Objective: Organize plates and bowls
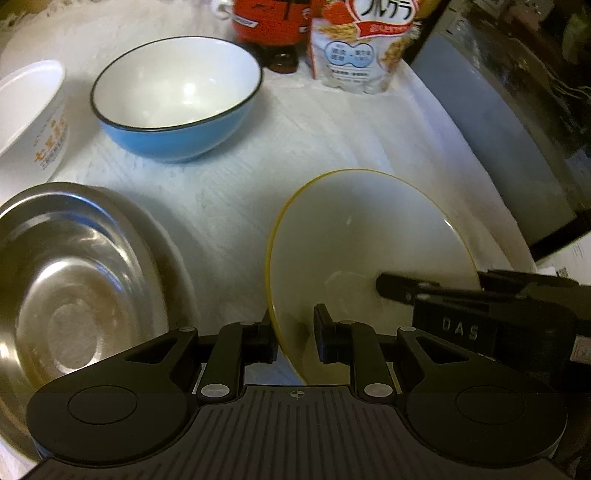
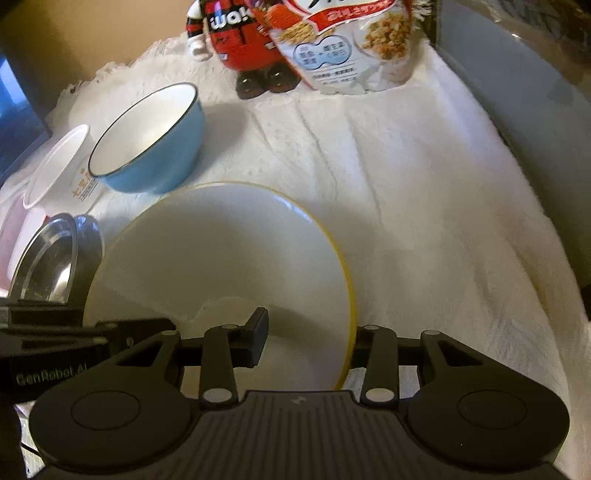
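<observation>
A white bowl with a yellow rim (image 1: 369,236) (image 2: 221,254) sits tilted between both grippers. My left gripper (image 1: 293,339) straddles its left rim, one finger inside, one outside, with a gap showing. My right gripper (image 2: 306,343) straddles its right rim the same way. A blue bowl with a white inside (image 1: 177,99) (image 2: 147,140) stands behind on the white cloth. A steel bowl (image 1: 66,280) (image 2: 48,262) rests on a white plate (image 1: 173,258) at the left.
A white paper cup with orange print (image 1: 33,110) (image 2: 62,170) lies at the far left. A red figure bottle (image 1: 269,22) (image 2: 236,40) and a cereal bag (image 1: 362,44) (image 2: 351,44) stand at the back. A dark appliance (image 1: 517,129) borders the right.
</observation>
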{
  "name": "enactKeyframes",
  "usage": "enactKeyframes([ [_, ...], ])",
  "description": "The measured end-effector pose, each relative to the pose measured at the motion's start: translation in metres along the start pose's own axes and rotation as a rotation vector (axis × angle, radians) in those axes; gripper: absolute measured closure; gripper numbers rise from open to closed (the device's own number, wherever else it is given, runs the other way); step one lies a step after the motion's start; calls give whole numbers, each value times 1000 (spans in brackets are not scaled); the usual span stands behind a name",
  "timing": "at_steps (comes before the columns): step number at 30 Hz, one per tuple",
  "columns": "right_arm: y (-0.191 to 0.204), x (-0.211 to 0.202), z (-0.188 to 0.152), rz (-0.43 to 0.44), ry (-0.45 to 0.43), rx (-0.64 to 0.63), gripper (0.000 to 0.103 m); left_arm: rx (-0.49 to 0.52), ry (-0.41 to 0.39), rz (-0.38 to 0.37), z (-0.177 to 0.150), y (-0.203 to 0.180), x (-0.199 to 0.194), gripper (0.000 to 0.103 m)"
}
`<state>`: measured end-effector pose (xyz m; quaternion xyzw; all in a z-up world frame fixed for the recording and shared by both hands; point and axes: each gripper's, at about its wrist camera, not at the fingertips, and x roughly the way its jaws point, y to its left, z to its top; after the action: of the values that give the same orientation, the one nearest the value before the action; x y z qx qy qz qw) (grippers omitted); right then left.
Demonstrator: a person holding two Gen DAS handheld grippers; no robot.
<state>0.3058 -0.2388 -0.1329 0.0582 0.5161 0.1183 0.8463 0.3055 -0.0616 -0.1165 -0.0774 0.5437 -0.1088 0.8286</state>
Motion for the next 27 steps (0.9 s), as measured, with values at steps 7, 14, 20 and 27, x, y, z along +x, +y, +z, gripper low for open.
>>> enactKeyframes([
  [7,-6,-2,3,-25,-21,-7,64,10,-6,-24,1,-4,3,82],
  [14,0,-9,3,-35,-39,-60,64,-48,-5,-77,-1,12,-10,82],
  [20,1,-11,14,-17,-61,-68,63,-52,-15,-88,3,15,-13,82],
  [27,-1,-8,18,20,-48,-21,57,-60,-27,-118,11,16,-6,73],
])
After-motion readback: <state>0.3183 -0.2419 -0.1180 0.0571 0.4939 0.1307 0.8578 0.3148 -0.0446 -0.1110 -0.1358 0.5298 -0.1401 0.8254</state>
